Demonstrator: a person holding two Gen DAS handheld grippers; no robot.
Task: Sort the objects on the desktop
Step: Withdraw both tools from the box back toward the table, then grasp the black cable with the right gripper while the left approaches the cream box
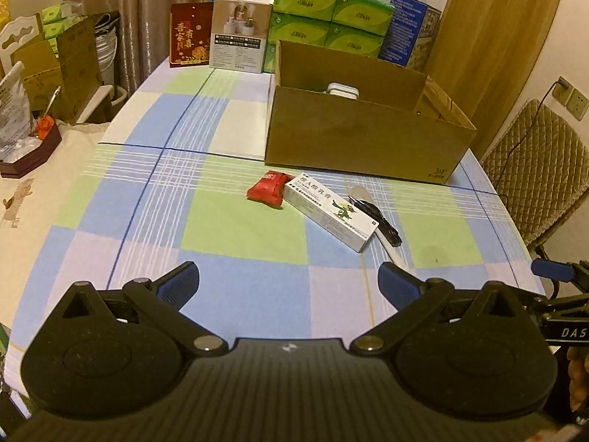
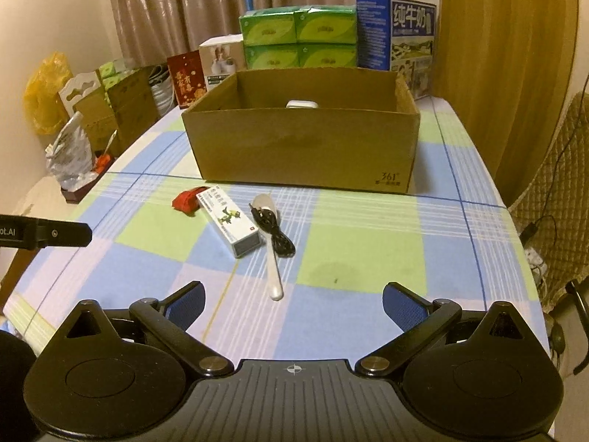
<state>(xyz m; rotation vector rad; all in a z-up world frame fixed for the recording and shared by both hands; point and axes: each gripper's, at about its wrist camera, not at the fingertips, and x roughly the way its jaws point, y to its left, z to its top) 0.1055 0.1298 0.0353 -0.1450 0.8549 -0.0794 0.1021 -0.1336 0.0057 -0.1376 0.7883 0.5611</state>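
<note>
Both grippers hover wide open and empty over the checked tablecloth, short of the small items.

From the left wrist view, the left gripper (image 1: 289, 280) sits low and level above the tablecloth (image 1: 228, 228), blue pads spread far apart with nothing between them; ahead lie the red packet (image 1: 268, 193), touching the white ointment box (image 1: 333, 216), with the black cable (image 1: 379, 217) draped over the white spoon (image 1: 395, 254), whose handle end is hidden behind the right finger, and the cardboard box (image 1: 368, 136) beyond, a white object (image 1: 342, 91) half hidden inside. From the right wrist view, the right gripper (image 2: 292, 304) also hangs level, jaws fully apart and holding nothing, the spoon (image 2: 274, 276) just ahead, cable (image 2: 274, 234) across it, ointment box (image 2: 230, 221) and packet (image 2: 187, 200) left of it; the cardboard box (image 2: 302, 147) shows only the top of the white object (image 2: 302, 104), and the left gripper's tip (image 2: 62, 234) pokes in at the left edge.
</note>
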